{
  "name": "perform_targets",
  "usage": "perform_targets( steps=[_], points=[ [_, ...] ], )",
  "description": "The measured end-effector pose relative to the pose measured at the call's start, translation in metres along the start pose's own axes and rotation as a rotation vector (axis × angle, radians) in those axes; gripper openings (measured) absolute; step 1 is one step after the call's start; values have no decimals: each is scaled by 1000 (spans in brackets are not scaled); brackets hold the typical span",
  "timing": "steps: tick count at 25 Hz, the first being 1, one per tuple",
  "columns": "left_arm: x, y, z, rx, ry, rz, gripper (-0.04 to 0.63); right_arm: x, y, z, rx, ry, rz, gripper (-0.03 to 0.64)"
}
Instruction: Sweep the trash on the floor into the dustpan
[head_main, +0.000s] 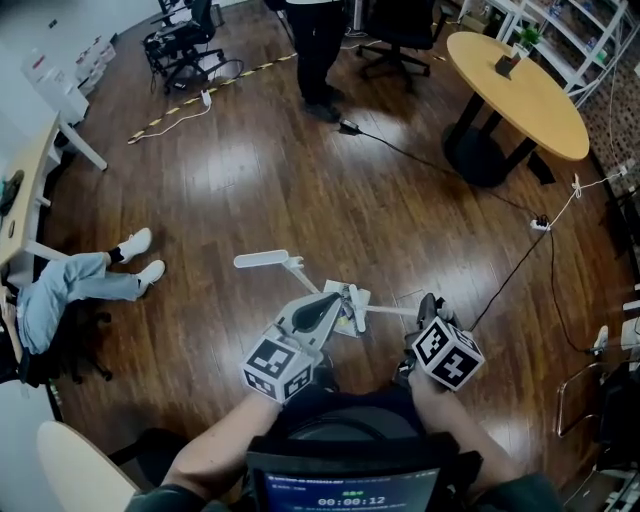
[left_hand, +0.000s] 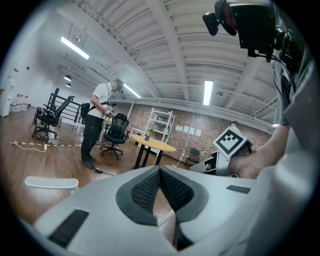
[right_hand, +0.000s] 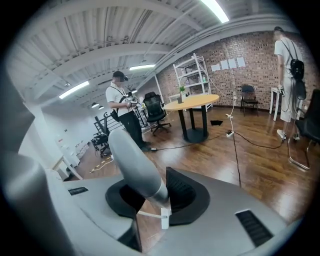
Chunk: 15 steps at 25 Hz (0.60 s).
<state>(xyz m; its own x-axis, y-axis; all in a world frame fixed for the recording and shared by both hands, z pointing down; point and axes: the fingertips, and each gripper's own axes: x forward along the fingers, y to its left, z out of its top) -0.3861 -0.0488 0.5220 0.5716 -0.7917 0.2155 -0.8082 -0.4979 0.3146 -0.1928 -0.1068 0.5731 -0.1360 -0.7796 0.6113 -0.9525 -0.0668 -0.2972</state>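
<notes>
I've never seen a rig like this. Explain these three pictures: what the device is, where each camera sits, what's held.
There is no robot: a person holds a hand-worked claw in each hand, each bearing a black-and-white marker cube. The head view looks steeply down from the person's head at the dark wooden floor. The other two pictures come from cameras riding on the claws, looking along their jaws. The left claw has its jaws together, with nothing between them. The right claw is shut on a smooth grey-white handle. Near the claws are a white long-handled tool and a pale flat piece that I cannot identify.
</notes>
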Motion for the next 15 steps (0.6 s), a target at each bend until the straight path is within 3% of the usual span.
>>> perform_targets(
  steps=[7, 15],
  points=[
    [21, -45, 14, 6, -11, -49, 15, -29, -63, 28, 82, -69, -53, 95],
    [55, -82, 30, 28, -28, -72, 15, -67, -94, 102, -14, -227, 12, 84]
  ],
)
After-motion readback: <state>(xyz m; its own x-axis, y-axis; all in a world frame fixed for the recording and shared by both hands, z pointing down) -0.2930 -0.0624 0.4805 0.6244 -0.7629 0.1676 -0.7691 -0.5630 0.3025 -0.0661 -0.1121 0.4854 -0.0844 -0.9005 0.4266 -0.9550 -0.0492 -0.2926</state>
